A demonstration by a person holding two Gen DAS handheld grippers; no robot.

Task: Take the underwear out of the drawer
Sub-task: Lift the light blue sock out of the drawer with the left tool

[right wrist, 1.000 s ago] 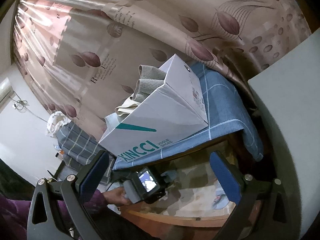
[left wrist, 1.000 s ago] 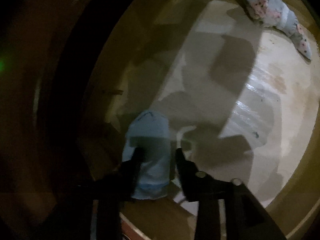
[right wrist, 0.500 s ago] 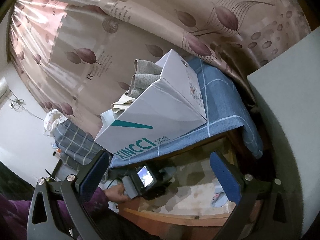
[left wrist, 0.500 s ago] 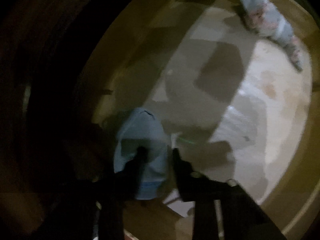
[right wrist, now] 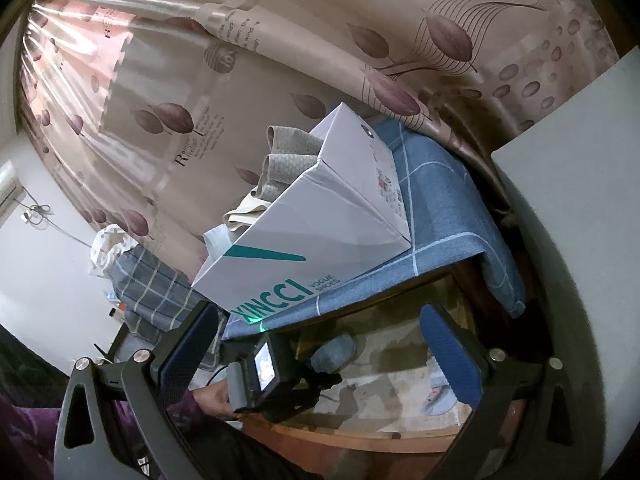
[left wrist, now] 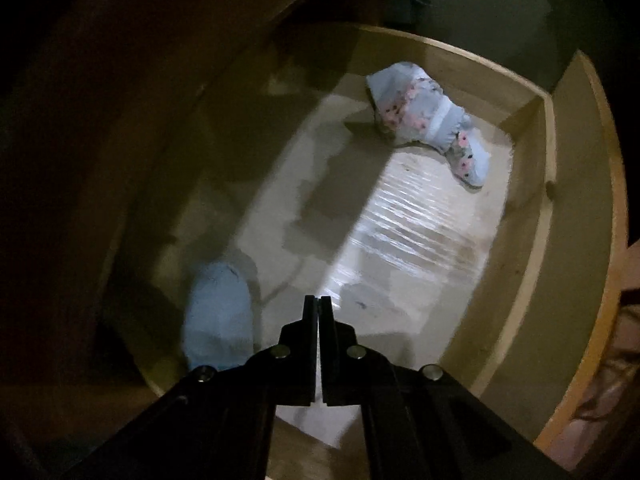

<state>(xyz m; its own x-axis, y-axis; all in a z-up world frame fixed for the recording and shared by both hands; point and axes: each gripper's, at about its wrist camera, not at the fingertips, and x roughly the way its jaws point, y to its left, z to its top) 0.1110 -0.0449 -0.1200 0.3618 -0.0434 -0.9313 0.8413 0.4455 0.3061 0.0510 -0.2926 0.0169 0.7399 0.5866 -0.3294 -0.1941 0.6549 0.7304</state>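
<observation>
1. Open wooden drawer below, dim; pale glossy liner on its floor, half in shadow.
2. Patterned curtain across the room behind; white wall at far left.
3. Left gripper over the drawer, pointing steeply down; jaws just closing, now clenched pad to pad, nothing between them.
4. Blue underwear lying on the drawer floor just left of that gripper, not touching it, blurred.
5. Floral underwear crumpled in the far corner, against the back wall, well apart from the blue one.
6. Right gripper spread wide and empty, nearly level, facing the drawer front from outside.
7. Hand with a dark purple sleeve gripping the left gripper's handle, low between the right gripper's fingers.
8. Above the drawer: blue checked cloth draped over the top, its edge hanging over the opening; white shoe box tilted on it, grey fabric sticking out.
9. Plaid bundle further left; white panel close on the right.
10. Drawer walls on all sides; bare floor wide between the two garments; top overhanging the drawer's far part.
</observation>
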